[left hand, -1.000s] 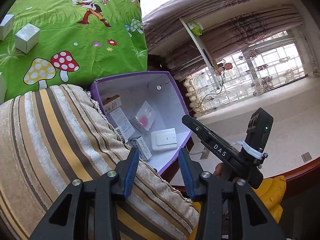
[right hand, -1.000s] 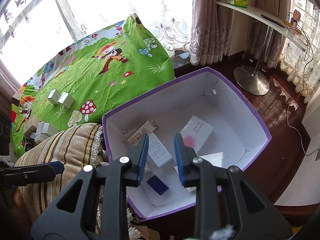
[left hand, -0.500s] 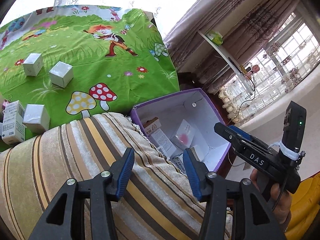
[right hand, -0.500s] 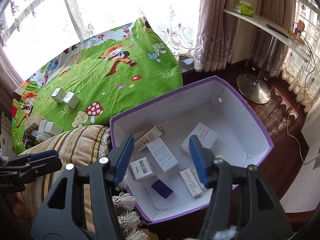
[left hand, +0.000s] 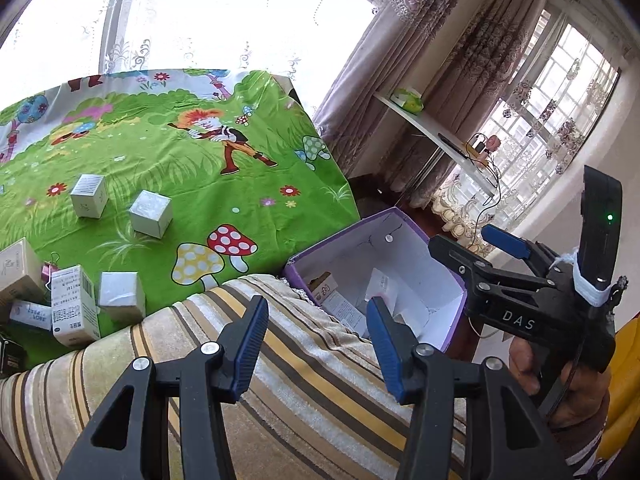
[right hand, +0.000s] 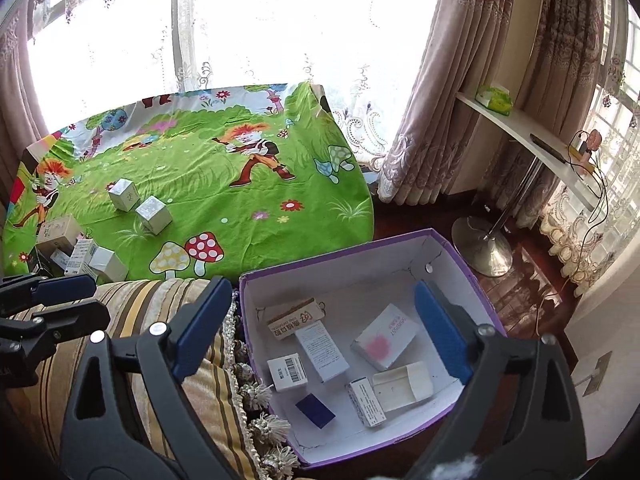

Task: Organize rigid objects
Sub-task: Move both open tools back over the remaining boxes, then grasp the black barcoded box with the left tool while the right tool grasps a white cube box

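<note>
A purple-rimmed white box (right hand: 460,258) holds several small cartons, among them a white one with a pink spot (right hand: 384,338) and a dark blue one (right hand: 315,410). It also shows in the left wrist view (left hand: 404,224). Several small boxes lie on the green cartoon cloth (right hand: 224,196), such as two silver cubes (left hand: 150,214) (left hand: 88,195) and a cluster at the left (left hand: 72,306). My left gripper (left hand: 316,336) is open and empty above the striped cushion (left hand: 304,380). My right gripper (right hand: 320,328) is open wide and empty above the box.
A tasselled striped cushion (right hand: 168,312) lies between the cloth and the box. A curved white shelf on a metal stand (right hand: 524,128) stands at the right by the curtains. Dark wooden floor (right hand: 520,292) surrounds the box.
Both grippers have pulled back and up from the box. The right gripper has opened wide, and another pale carton now lies in the box. The left gripper's view has swung toward the cloth.
</note>
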Tool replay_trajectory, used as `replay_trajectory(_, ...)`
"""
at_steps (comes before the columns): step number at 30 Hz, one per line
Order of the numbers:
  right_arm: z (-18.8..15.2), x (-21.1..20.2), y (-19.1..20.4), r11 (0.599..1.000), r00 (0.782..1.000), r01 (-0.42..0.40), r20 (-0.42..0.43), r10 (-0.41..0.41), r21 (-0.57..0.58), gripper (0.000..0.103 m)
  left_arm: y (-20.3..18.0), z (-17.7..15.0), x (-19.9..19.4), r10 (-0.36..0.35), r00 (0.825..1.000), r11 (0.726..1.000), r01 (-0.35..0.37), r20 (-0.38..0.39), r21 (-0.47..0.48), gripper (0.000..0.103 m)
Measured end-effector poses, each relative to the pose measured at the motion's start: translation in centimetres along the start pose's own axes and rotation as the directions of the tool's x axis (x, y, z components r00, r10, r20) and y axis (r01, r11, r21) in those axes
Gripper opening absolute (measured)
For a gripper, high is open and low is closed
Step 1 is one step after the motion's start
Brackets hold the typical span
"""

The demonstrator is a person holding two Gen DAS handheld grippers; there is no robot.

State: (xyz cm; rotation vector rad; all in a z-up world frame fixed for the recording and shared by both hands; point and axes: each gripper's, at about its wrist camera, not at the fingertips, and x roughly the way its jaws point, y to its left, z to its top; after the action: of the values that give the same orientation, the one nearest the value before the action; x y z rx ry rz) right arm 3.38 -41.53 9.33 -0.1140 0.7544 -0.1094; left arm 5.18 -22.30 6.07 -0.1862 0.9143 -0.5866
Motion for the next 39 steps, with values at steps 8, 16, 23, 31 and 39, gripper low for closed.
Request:
replay_trajectory(8,1.5,-1.1,3.3,0.998,0.998,-0.003,0.065,0.007,-0.062,0.097,5.1,-0.5,-2.8,0.091,0.996,0.993,-0.089,0.022,-0.079,0.054)
replay_trajectory(16,1.6,0.2,7.6,0.969,0.971,-0.238,-0.052,0.234,-0.067,0.097,12.4,-1.7,-7.4,0.214,0.976,0.966,-0.204,0.049,-0.159,0.083)
replay_trajectory(23,2.0,1.2,12.1,0.940,0.940,-0.331,-0.112,0.321,-0.083,0.098,17.5,-3.6,-10.0,0.312,0.950,0.933,-0.305,0.005,-0.193,0.088)
replay_trajectory(31,1.9,4.2,16.0,0.915,0.898,-0.399,-0.226,0.377,-0.055,0.098,21.1,-4.6,-11.3,0.370,0.928,0.910,-0.371,-0.040,-0.184,0.093)
replay_trajectory(39,1.5,7.0,19.6,0.912,0.881,-0.404,-0.299,0.366,-0.074,0.097,24.1,-4.8,-10.3,0.395,0.910,0.904,-0.409,-0.123,-0.123,0.095)
